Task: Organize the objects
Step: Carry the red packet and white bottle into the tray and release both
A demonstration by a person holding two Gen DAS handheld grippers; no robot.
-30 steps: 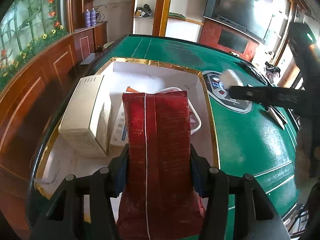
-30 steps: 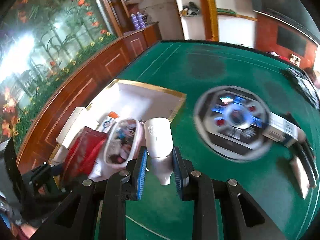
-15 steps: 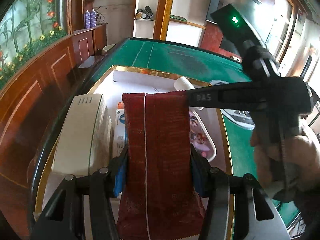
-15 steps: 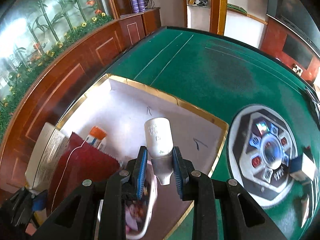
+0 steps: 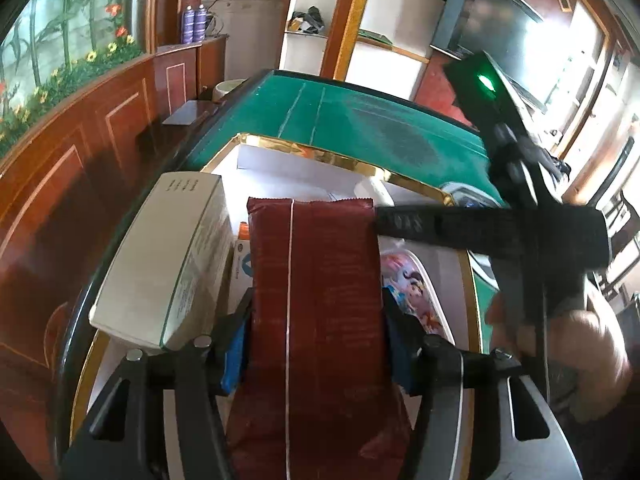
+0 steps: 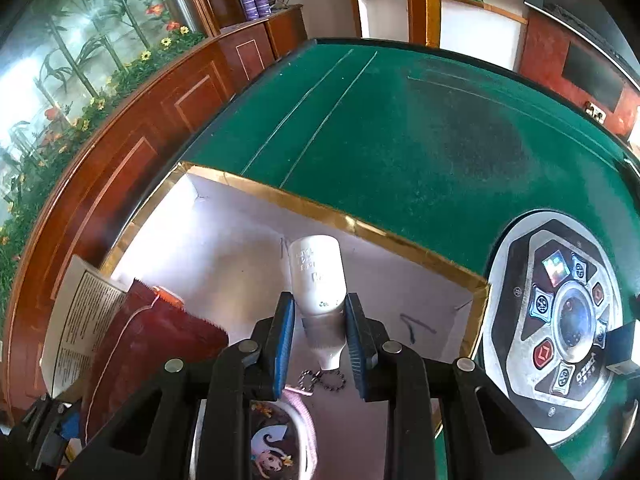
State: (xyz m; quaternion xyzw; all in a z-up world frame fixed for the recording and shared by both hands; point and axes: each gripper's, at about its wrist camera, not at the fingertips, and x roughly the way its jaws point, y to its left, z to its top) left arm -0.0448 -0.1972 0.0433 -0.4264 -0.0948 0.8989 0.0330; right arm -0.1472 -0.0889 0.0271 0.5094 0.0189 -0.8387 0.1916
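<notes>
A dark red foil snack packet (image 5: 316, 304) is pinched between the blue-padded left tongs (image 5: 316, 344), held above a white, gold-rimmed cardboard box (image 6: 384, 236). A small white plastic bottle (image 6: 318, 280) is clamped in the right tongs (image 6: 320, 332) over the same box. Inside are seen a white carton (image 5: 164, 260) and a cartoon-printed oval pouch (image 5: 416, 300). The box is set on a green felt desk (image 6: 400, 128), beside a round control panel (image 6: 560, 320).

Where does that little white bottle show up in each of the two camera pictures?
Left wrist view: the white bottle peeks out upper centre, behind the red packet, held by the right gripper.
Right wrist view: centre, clamped between the blue pads, over the box.
Shared landmark: the box's gold rim.
</notes>
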